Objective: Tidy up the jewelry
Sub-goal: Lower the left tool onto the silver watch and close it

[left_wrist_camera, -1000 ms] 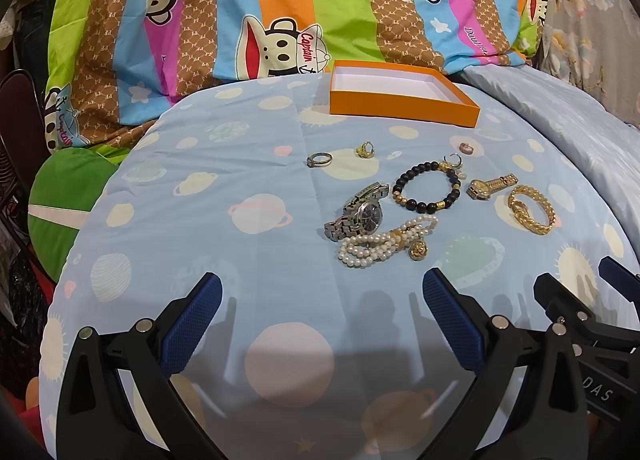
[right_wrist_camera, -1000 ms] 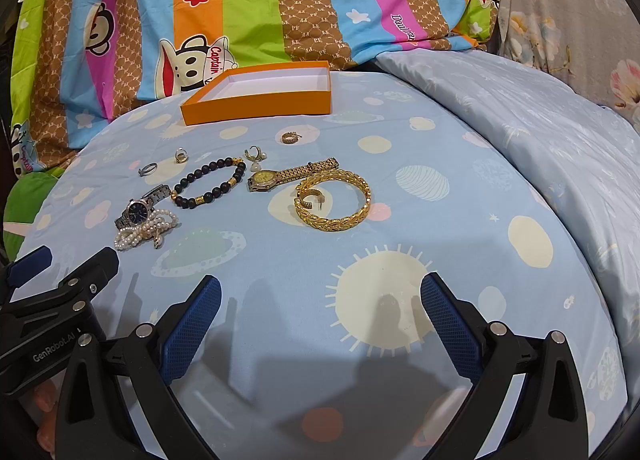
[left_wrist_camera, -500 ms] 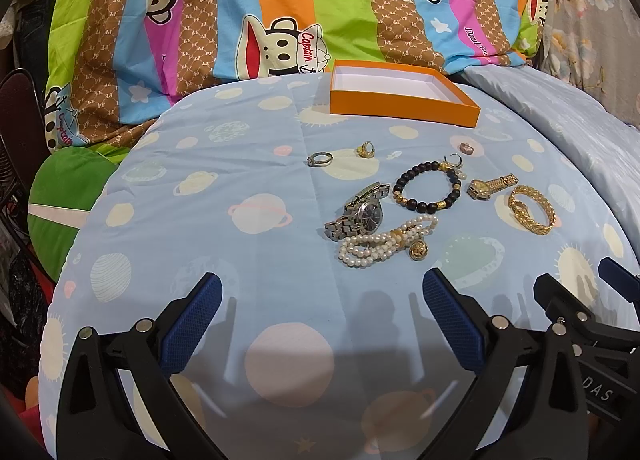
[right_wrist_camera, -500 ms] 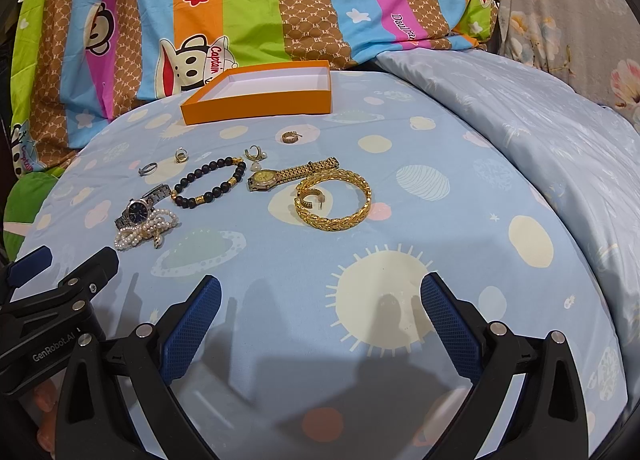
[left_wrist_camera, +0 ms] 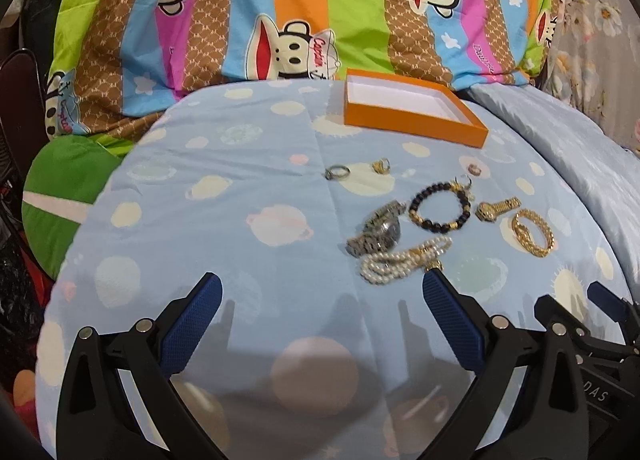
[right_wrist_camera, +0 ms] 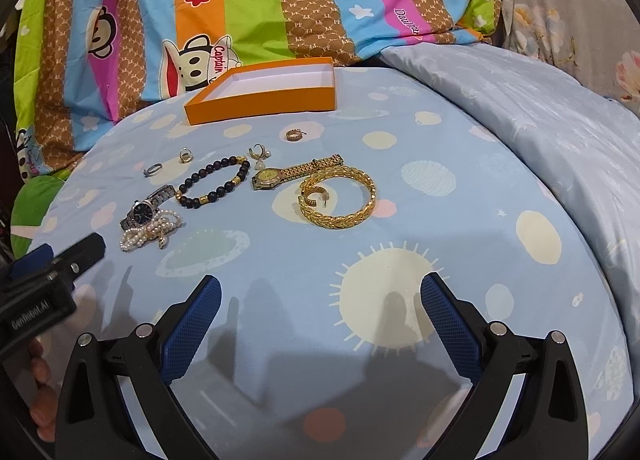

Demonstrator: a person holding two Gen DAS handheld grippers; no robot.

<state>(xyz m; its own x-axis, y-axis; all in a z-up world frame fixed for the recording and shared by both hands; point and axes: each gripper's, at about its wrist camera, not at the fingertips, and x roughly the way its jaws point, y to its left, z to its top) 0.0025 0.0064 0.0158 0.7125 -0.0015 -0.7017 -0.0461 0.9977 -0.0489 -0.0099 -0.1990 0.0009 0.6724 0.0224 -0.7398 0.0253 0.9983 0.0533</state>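
Both claws stand wide open and hold nothing: left gripper (left_wrist_camera: pixel 322 302) and right gripper (right_wrist_camera: pixel 320 302) hover low over the blue bedsheet (right_wrist_camera: pixel 460 164), side by side, short of the jewelry.

Nearest the left gripper lies the pearl bracelet (left_wrist_camera: pixel 404 260), touching the silver watch (left_wrist_camera: pixel 378 230). Beyond these sits the black bead bracelet (left_wrist_camera: pixel 440 206), with a small earring (left_wrist_camera: pixel 464 182) at its far edge. Ahead of the right gripper lies the gold bracelet (right_wrist_camera: pixel 338 196), with a gold hoop (right_wrist_camera: pixel 314 196) inside its ring and the gold watch (right_wrist_camera: pixel 294 172) just behind. Three small rings (right_wrist_camera: pixel 295 135) lie scattered farther back. The orange box (right_wrist_camera: pixel 260 94) stands farthest, open and empty.

Hazards, as judged:
- Pearl strand and silver watch overlap; gripping one may drag the other.
- Closing on the gold bracelet may trap or flick the hoop inside it.
- Soft bedding yields under pressure; fingers may pinch fabric, and small rings may sink or roll away.
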